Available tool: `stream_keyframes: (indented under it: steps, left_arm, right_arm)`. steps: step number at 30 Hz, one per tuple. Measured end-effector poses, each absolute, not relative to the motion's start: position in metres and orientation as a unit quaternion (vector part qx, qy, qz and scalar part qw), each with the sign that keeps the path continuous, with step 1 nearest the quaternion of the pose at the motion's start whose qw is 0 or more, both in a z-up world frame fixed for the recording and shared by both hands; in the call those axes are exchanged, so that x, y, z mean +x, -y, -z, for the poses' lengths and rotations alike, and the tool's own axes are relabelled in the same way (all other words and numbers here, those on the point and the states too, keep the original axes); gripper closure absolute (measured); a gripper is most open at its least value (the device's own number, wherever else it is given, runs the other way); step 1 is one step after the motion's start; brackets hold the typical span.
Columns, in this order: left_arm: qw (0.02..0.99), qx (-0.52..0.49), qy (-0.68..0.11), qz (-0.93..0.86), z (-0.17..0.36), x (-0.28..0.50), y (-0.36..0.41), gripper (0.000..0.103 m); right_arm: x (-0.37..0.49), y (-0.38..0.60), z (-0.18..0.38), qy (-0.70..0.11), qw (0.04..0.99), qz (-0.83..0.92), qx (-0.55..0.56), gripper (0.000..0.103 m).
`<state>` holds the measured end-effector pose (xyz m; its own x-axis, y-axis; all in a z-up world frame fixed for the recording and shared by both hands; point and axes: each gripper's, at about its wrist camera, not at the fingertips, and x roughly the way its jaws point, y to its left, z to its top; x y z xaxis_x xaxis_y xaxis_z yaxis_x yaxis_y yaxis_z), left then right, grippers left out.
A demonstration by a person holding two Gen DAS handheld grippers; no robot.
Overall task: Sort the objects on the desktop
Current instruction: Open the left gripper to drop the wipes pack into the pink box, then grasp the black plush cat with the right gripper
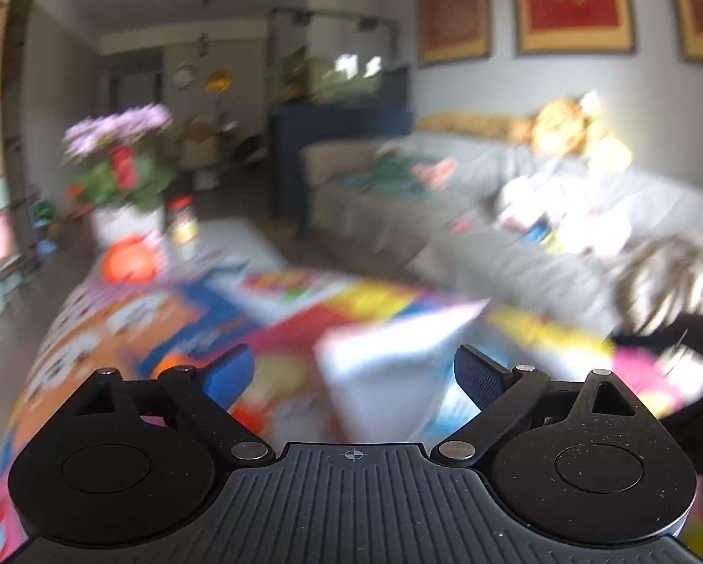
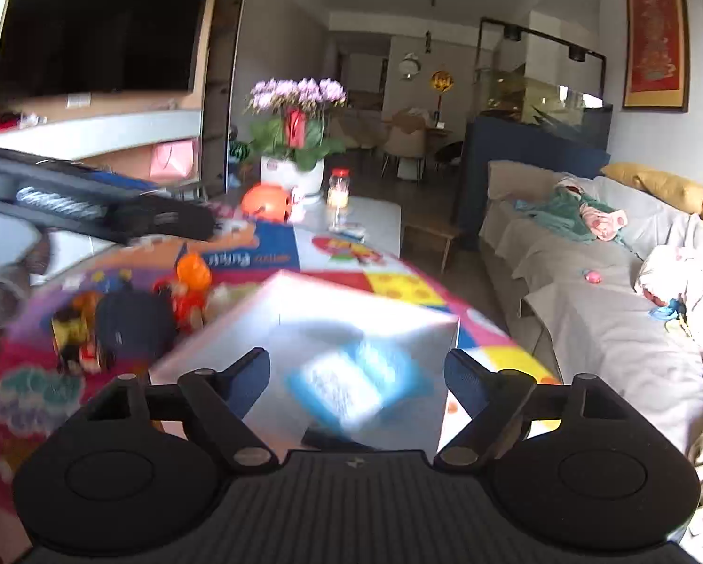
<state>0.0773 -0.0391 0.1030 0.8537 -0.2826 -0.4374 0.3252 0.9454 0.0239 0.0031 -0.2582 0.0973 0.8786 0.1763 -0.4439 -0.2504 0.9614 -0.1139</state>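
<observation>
We see our left claw (image 1: 353, 376) with its jaws standing wide apart and nothing pressed between them. Beyond its fingertips, slightly to the right of centre, lies a white box (image 1: 398, 352) on the desk (image 1: 116, 319), which is covered with a brightly coloured printed mat. The view here is badly blurred, so we cannot tell the box's details. Farther ahead and to the left of this claw sit an orange round toy (image 1: 130, 258), a small jar (image 1: 182, 221) and a white pot of purple flowers (image 1: 121, 150).

Our right claw (image 2: 356, 376) is also spread apart, its blue pads (image 2: 252, 380) clear of any object. Directly ahead of it and below its fingertips lies the same white box (image 2: 332, 329), with a blue-edged label (image 2: 356, 380) on its top face; the pads flank it without touching. To the left of this claw we see a cluster of small toys (image 2: 130, 315) on the mat, and above them the other tool's dark body (image 2: 92, 207) crossing the view. A grey sofa (image 2: 610, 310) runs along the right.
</observation>
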Motion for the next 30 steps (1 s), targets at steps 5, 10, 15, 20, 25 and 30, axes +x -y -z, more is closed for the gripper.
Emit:
stream_keyframes:
  steps: [5,10,15,20,25,30]
  left_arm:
    - [0.949,0.053,-0.282,0.127,-0.044,0.052,0.001,0.007]
    - [0.959,0.074,-0.266,0.058,-0.026,0.026,-0.030,0.007]
    - [0.961,0.014,-0.275,-0.010,-0.027,0.025,-0.068,0.003]
    - [0.951,-0.051,-0.301,-0.054,-0.017,0.023,-0.098,0.002]
    - [0.954,-0.077,-0.287,-0.046,-0.016,0.019,-0.106,0.002]
    - [0.959,-0.070,-0.272,-0.041,-0.015,0.017,-0.101,0.002]
  right_arm:
    - [0.015,0.257,-0.077,-0.261,0.959,-0.096,-0.060,0.020]
    - [0.024,0.243,-0.070,-0.277,0.952,-0.111,-0.062,0.020]
    - [0.028,0.194,-0.068,-0.247,0.950,-0.154,-0.118,0.020]
    - [0.029,0.127,-0.077,-0.211,0.933,-0.227,-0.185,0.016]
    - [0.075,0.059,-0.076,-0.263,0.907,-0.276,-0.175,0.015]
    - [0.130,0.018,-0.043,-0.349,0.894,-0.238,-0.150,0.016]
